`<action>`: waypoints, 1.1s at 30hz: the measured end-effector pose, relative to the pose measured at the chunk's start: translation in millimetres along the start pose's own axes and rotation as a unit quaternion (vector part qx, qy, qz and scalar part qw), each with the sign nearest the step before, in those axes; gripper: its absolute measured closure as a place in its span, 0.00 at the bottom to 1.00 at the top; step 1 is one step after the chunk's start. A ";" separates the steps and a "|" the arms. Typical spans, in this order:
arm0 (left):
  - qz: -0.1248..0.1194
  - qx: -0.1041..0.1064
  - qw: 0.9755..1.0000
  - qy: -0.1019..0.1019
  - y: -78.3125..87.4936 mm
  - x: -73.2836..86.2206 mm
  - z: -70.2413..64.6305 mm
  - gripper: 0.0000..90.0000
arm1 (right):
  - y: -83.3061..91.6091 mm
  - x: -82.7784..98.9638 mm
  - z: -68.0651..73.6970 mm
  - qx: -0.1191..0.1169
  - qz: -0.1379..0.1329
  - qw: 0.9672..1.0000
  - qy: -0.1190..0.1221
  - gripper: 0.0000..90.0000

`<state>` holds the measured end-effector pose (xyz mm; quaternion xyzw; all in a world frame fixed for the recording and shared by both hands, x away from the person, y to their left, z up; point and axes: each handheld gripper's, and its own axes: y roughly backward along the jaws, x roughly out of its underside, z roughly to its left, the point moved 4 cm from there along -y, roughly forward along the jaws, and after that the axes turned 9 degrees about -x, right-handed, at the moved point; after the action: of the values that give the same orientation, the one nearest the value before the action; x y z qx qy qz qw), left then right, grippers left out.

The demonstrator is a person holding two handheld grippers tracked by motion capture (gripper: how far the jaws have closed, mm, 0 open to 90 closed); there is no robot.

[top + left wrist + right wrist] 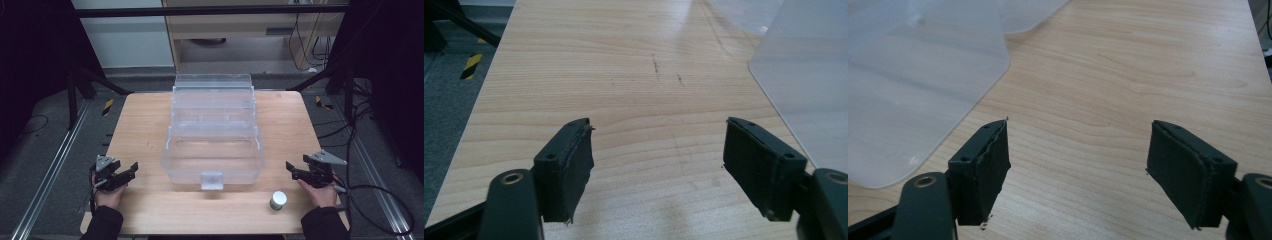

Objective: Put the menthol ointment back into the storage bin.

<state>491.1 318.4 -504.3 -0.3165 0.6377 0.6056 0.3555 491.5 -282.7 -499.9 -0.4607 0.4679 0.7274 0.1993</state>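
Clear plastic organiser box (214, 135) at the centre of the wooden desk (140, 125), small white-capped jar (278, 200) near the front right edge, label unreadable, left gripper (131, 170) and right gripper (291, 169) both spread wide, empty, above the front corners.

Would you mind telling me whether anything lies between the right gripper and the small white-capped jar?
Nothing visible does. The jar stands alone on the table, just inward of the open right gripper and nearer the person; the clear plastic box sits off to the side.
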 end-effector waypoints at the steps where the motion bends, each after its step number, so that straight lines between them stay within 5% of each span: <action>1: 0.001 0.003 1.000 -0.005 0.4 0.7 -0.8 0.33 | 0.9 -1.1 0.8 -0.002 0.001 1.000 0.002 0.28; 9: 0.003 -0.003 1.000 -0.028 0.3 2.2 -2.2 0.39 | 0.1 -12.6 10.9 -0.025 0.032 0.999 0.035 0.28; 16: 0.009 -0.009 0.999 -0.033 -0.7 4.0 -3.8 0.39 | 4.1 -30.0 15.2 -0.040 0.022 0.998 0.053 0.29; 33: 0.010 -0.014 0.999 -0.037 -1.0 3.9 -4.0 0.39 | 11.4 -67.7 33.8 -0.083 0.071 0.986 0.124 0.28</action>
<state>489.5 314.5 -508.0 -0.2921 0.6188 0.6292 0.3685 500.5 -249.4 -431.5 -0.5278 0.4585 0.7133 0.0488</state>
